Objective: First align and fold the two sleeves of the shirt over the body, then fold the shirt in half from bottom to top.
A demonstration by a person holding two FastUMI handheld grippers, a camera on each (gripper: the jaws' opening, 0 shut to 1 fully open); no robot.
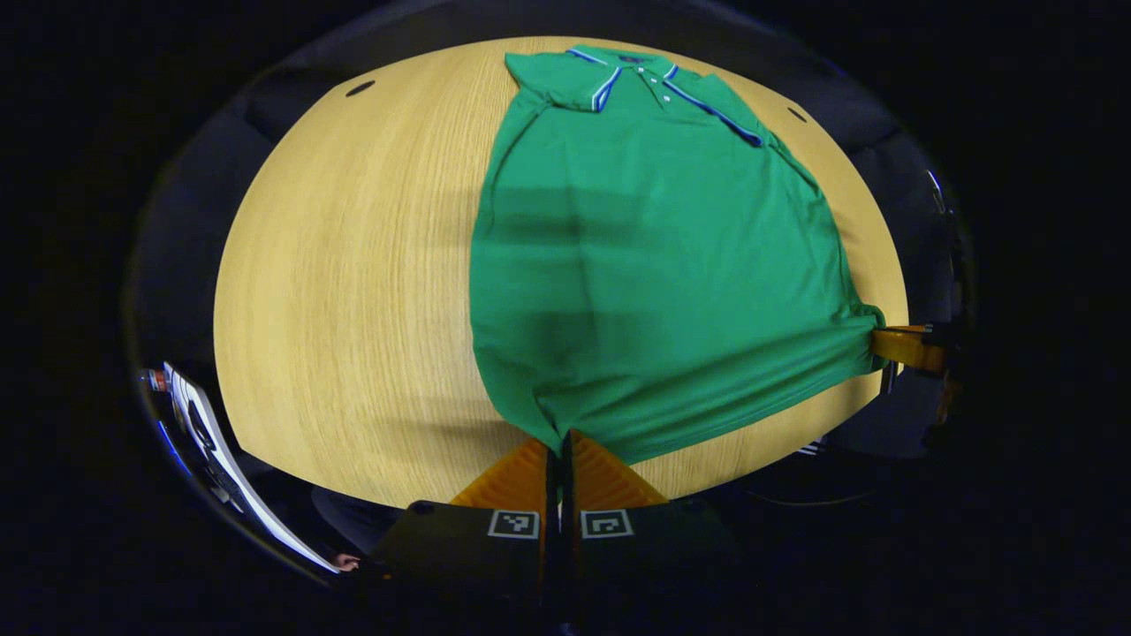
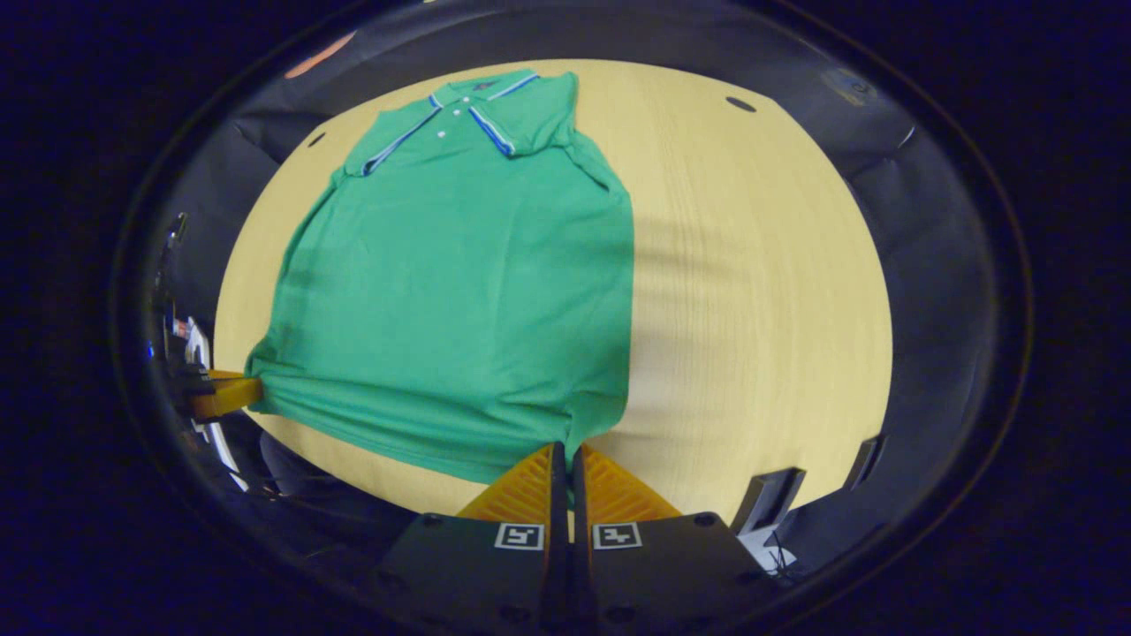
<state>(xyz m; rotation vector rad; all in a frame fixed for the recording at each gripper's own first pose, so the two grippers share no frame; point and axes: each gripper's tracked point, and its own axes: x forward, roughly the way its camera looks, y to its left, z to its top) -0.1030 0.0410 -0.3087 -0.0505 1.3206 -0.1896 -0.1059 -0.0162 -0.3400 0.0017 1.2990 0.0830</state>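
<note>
The green shirt (image 1: 654, 265) lay flat on the wooden bench (image 1: 353, 283), both sleeves already folded in over the body, so only the bottom-to-top fold was left. In the left gripper view the left tongs (image 1: 562, 442) were closed on a hem corner at the bottom centre of the frame; the right tongs (image 1: 892, 343) showed at the right edge, pinching the other hem corner into a bunch. In the right gripper view the right tongs (image 2: 563, 455) were likewise closed on the cloth at the bottom centre, with the left tongs (image 2: 231, 392) at the left edge.

The likeliest trouble was uneven lifting — if one corner rose or travelled ahead of the other, the hem would land skewed across the collar (image 1: 632, 75). The grips looked shallow, right at the corners, so the fabric might slip free partway. Dragging instead of lifting could also pull the tucked sleeves loose or slide the whole shirt up the bench.

The shirt's long axis ran from hem to collar — from the bottom of each frame toward the top, collar pointing away from the tongs.
</note>
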